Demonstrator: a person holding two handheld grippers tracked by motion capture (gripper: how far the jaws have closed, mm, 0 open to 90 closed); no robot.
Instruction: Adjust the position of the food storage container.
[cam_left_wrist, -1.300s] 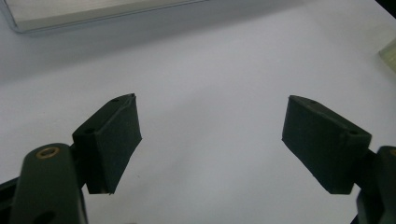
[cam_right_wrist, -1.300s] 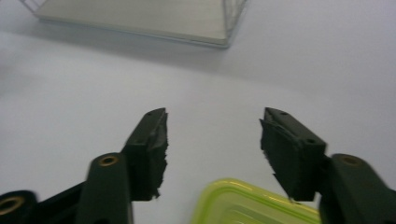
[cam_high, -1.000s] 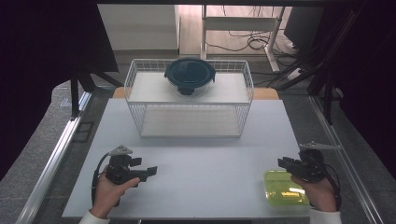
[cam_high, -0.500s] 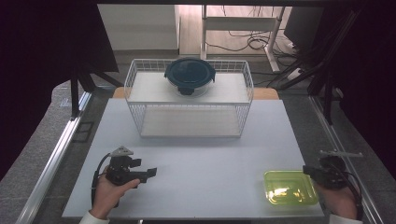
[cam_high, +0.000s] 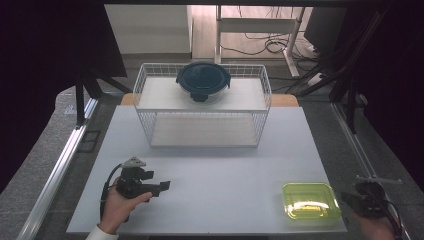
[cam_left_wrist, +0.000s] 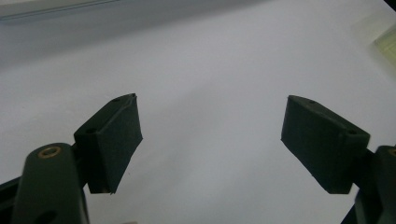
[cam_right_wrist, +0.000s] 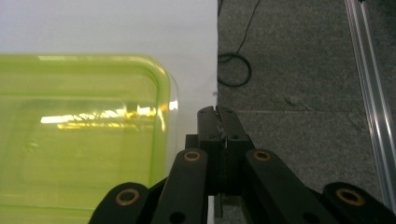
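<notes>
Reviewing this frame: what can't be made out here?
- Round container in the wire basket, high view: its dark lid hides any contents.
- Yellow-green container, right gripper view: cut off by the left and bottom edges.
- Right hand-held gripper, high view: small and dark against the floor; its hand is cut by the bottom edge.

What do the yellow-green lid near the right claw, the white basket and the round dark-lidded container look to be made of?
Yellow-green lid: translucent glossy plastic, by the look; light glints on it and the table shows through.
White basket: thin wire grid, probably coated metal, matte white.
Round container: dark lid that looks like plastic with side clips; the clear bowl beneath could be glass or plastic, I cannot tell which.
</notes>
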